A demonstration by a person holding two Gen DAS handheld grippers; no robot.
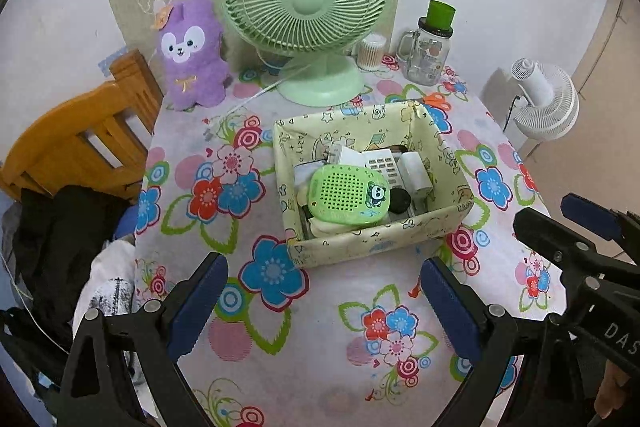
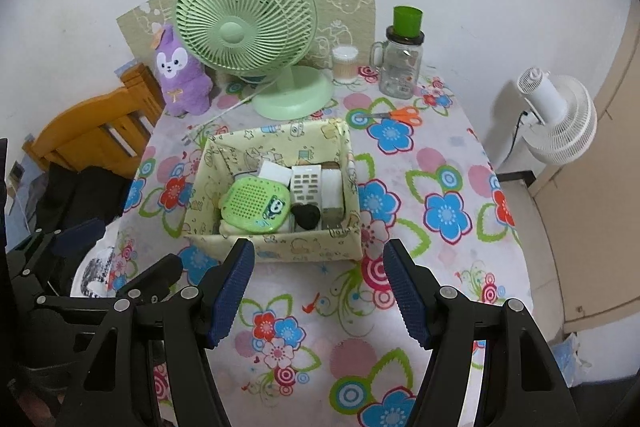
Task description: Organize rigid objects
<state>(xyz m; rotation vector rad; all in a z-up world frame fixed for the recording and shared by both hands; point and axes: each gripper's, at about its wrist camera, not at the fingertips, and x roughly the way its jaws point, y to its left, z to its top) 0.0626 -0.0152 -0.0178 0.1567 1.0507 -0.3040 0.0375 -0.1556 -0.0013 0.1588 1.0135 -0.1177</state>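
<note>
A: What are the claws doing?

B: The left claw (image 1: 324, 291) is hanging wide open over the flowered tabletop (image 1: 320, 367), gripping nothing. The right claw (image 2: 320, 291) is doing likewise, spread wide and empty, just short of the box.

A: And the rigid things?

B: They are sitting inside the yellow patterned box (image 2: 304, 247): a green perforated case (image 2: 256, 205), a white remote (image 2: 306, 183), a black round piece (image 2: 306, 215), white blocks.

A: Farther back?

B: Orange scissors (image 2: 400, 115) are lying beyond the box; a green fan (image 2: 244, 27), purple plush (image 2: 180, 79), and glass jar (image 2: 400, 67) are standing by the wall.
</note>
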